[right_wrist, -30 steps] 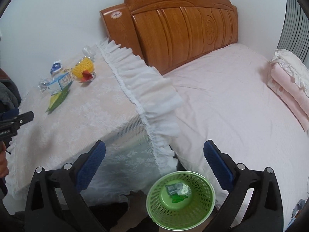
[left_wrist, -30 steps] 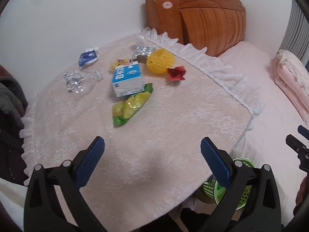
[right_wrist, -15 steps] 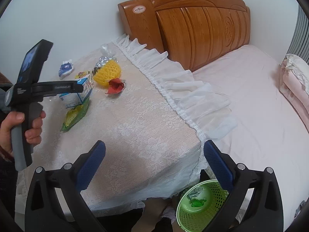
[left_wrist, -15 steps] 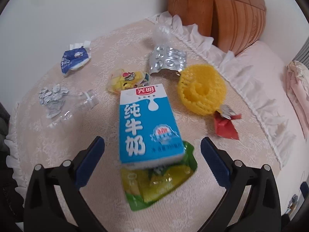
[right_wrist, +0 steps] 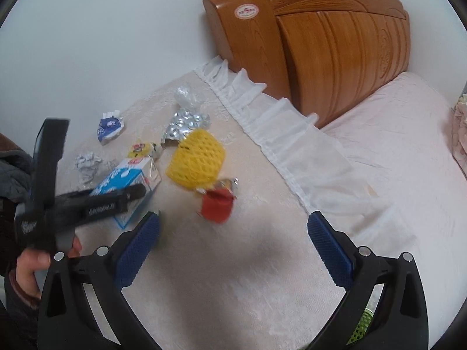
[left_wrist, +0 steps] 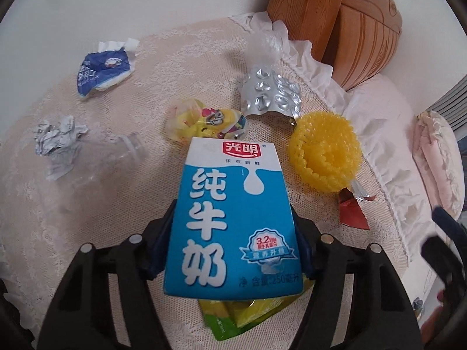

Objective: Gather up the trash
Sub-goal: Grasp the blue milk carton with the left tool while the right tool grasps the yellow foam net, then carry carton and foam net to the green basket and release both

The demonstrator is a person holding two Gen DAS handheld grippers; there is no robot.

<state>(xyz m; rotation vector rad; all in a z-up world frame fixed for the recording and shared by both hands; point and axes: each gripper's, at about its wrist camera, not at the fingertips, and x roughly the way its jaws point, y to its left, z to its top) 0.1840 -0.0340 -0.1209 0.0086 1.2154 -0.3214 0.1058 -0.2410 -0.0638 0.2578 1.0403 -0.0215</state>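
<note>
Left wrist view has the left gripper (left_wrist: pixel 233 242) closing on the milk carton (left_wrist: pixel 233 218); squeeze might crush it or drag the green pouch (left_wrist: pixel 248 312) underneath; right gripper (right_wrist: pixel 233 248) gapes empty nearby.

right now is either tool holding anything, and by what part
The left tool is closing on the blue milk carton, pads at its two side faces near the bottom end. The right tool is open and empty.
</note>
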